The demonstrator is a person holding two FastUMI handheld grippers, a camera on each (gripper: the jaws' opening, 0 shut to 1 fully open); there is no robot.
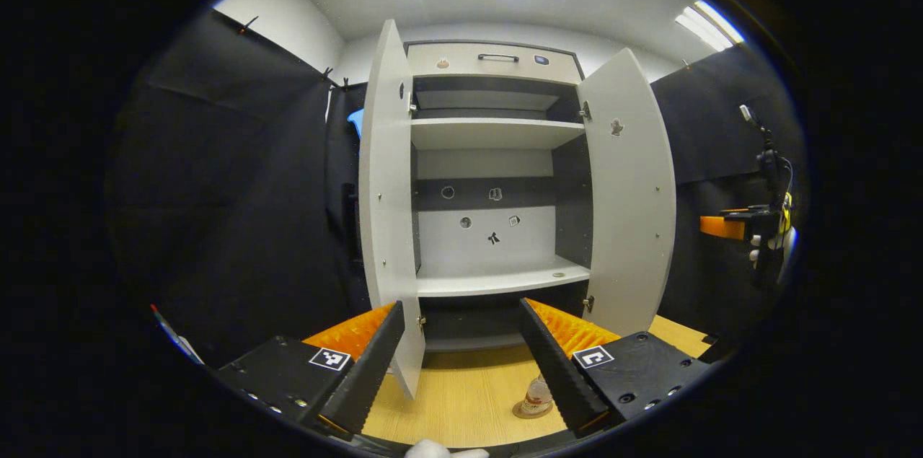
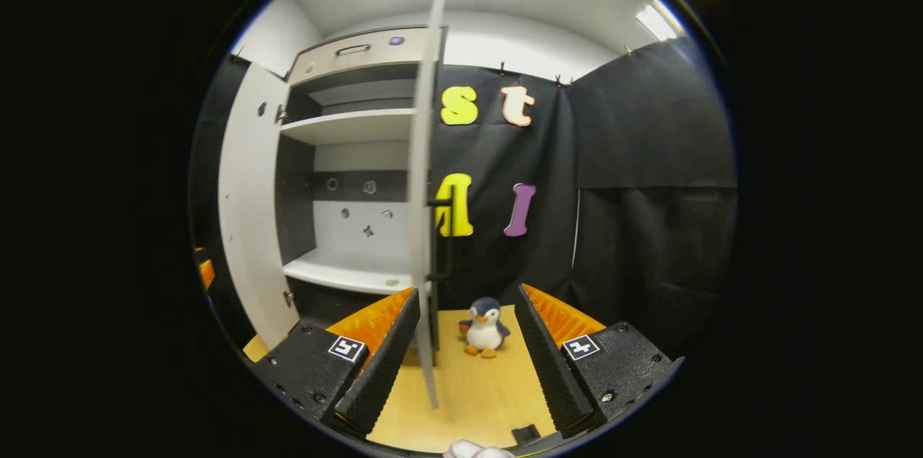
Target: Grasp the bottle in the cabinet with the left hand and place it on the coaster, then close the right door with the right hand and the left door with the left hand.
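Note:
A small clear bottle (image 1: 537, 395) stands upright on a round coaster (image 1: 527, 412) on the wooden table, just left of my left gripper's right finger. My left gripper (image 1: 461, 364) is open with nothing between its fingers, facing the white cabinet (image 1: 497, 177). Both doors stand open: the left door (image 1: 386, 213) and the right door (image 1: 631, 205). In the right gripper view, my right gripper (image 2: 467, 364) is open, with the right door's edge (image 2: 424, 227) and its dark handle (image 2: 443, 238) standing just ahead between the fingers. The other gripper (image 1: 750, 227), held by a gloved hand, appears at the far right of the left gripper view.
A plush penguin (image 2: 484, 328) sits on the table (image 2: 469, 393) right of the open right door. The cabinet shelves (image 1: 501, 278) hold only a small round thing. Black cloth walls close in both sides. A drawer with a handle (image 1: 497, 58) tops the cabinet.

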